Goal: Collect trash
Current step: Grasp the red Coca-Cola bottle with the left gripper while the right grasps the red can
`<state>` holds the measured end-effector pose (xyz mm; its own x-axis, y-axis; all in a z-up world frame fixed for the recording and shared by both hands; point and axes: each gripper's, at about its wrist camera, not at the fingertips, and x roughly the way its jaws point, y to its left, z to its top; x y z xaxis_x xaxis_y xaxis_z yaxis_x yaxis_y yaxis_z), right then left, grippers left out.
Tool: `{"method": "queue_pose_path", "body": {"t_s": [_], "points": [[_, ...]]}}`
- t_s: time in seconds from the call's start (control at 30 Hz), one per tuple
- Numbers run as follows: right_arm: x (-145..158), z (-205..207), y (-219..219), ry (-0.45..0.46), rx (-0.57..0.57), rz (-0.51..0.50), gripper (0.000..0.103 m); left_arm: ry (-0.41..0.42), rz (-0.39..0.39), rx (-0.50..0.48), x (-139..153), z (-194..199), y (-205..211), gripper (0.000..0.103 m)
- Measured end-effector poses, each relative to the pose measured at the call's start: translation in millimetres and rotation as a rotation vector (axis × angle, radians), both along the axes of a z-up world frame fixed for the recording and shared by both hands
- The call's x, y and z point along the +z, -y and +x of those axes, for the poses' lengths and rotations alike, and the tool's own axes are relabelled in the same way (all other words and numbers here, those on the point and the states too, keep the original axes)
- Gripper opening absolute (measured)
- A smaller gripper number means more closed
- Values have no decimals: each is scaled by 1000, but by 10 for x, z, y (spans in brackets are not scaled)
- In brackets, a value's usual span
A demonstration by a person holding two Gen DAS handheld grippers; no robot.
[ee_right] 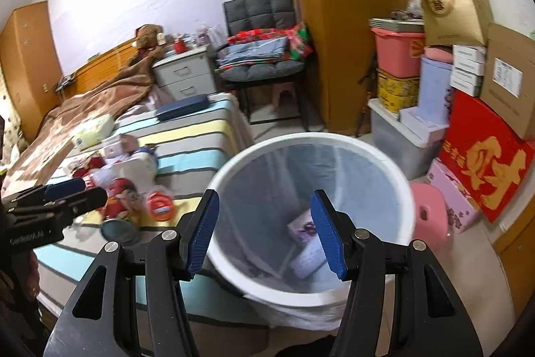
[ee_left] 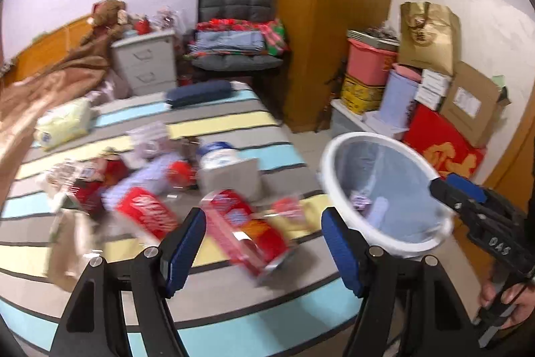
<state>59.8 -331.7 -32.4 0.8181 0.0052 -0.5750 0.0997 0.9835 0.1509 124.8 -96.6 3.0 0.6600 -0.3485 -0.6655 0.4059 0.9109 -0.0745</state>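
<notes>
Striped bedspread (ee_left: 234, 109) across frame centre, trash strewn: red snack wrapper (ee_left: 247, 236) low centre, between wide, empty left gripper (ee_left: 264, 243) pads. Lined bin (ee_right: 314, 216) lower centre, under wide, empty right gripper (ee_right: 264, 233). Best: descend squarely, pinch wrapper mid-length.

- The bed (ee_right: 187, 136) is on the left, and the trash bin (ee_right: 394, 176) stands on the floor just to its right.
- A pile of trash (ee_left: 187, 189) lies on the bed.
- A box (ee_right: 306, 228) lies inside the bin.
- A small stool (ee_right: 429, 216) sits right of the bin.
- A chair (ee_right: 264, 56) and a drawer cabinet (ee_right: 185, 72) stand behind the bed.
- Stacked boxes (ee_right: 434, 89) stand behind the bin, by the wall.
</notes>
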Motion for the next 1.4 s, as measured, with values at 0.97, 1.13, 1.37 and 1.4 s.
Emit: {"method": "queue_pose_path", "body": {"t_s": [0.97, 1.13, 1.37, 1.4], "points": [[-151, 467, -1024, -100, 321, -45, 59, -171, -63, 72, -432, 679, -1133, 73], [-193, 558, -1102, -132, 346, -38, 59, -215, -74, 45, -505, 818, -1101, 73], [-253, 639, -1198, -173, 392, -49, 62, -222, -57, 22, -554, 939, -1034, 73], [-266, 651, -1213, -182, 397, -50, 63, -222, -59, 20, -560, 949, -1042, 73]]}}
